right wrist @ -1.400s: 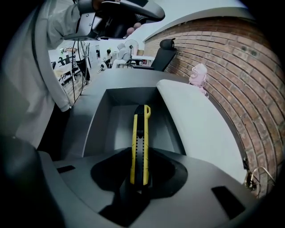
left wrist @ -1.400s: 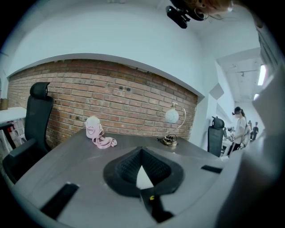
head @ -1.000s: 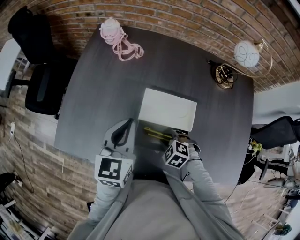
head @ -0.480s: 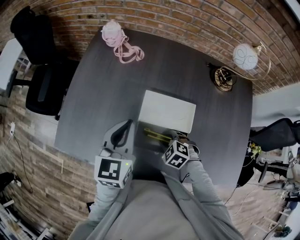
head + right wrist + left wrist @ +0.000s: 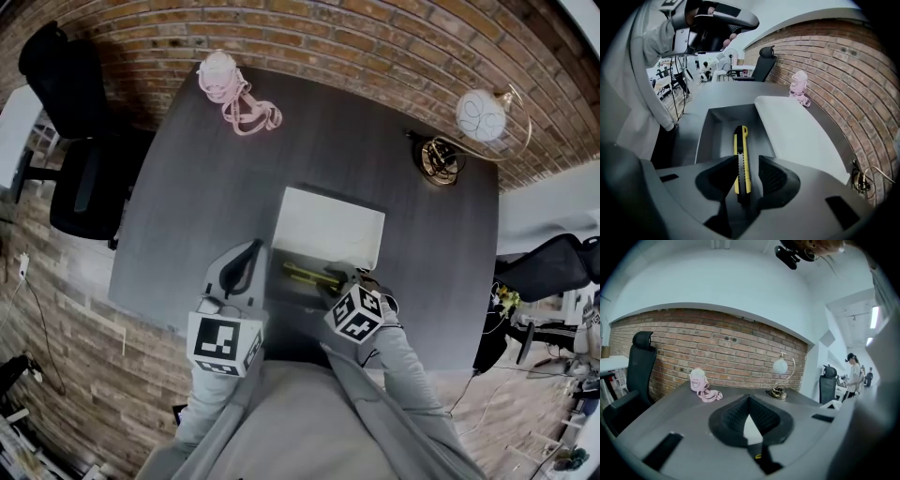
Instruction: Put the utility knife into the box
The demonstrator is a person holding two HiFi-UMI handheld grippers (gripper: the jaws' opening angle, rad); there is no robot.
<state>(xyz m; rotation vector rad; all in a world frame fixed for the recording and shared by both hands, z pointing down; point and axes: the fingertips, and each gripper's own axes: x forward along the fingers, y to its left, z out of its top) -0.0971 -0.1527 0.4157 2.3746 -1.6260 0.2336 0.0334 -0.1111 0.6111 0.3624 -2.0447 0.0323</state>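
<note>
The yellow and black utility knife (image 5: 741, 157) lies lengthwise over the dark inside of the open box (image 5: 706, 136), whose white lid (image 5: 792, 131) is folded back. My right gripper (image 5: 749, 165) is open around the knife's near end. The knife rests against the left jaw, and a gap shows at the right jaw. From the head view the knife (image 5: 304, 275) sits in the box (image 5: 281, 291) just ahead of the right gripper (image 5: 339, 284). My left gripper (image 5: 246, 266) hovers left of the box, its jaws shut on nothing (image 5: 749, 399).
A pink pouch with a strap (image 5: 232, 84) lies at the table's far left. A globe lamp on a brass base (image 5: 480, 114) stands at the far right. A black office chair (image 5: 75, 131) is beside the table's left edge. People stand far off (image 5: 853, 373).
Only the head view has shifted a little. Both grippers, the knife and the box keep their places.
</note>
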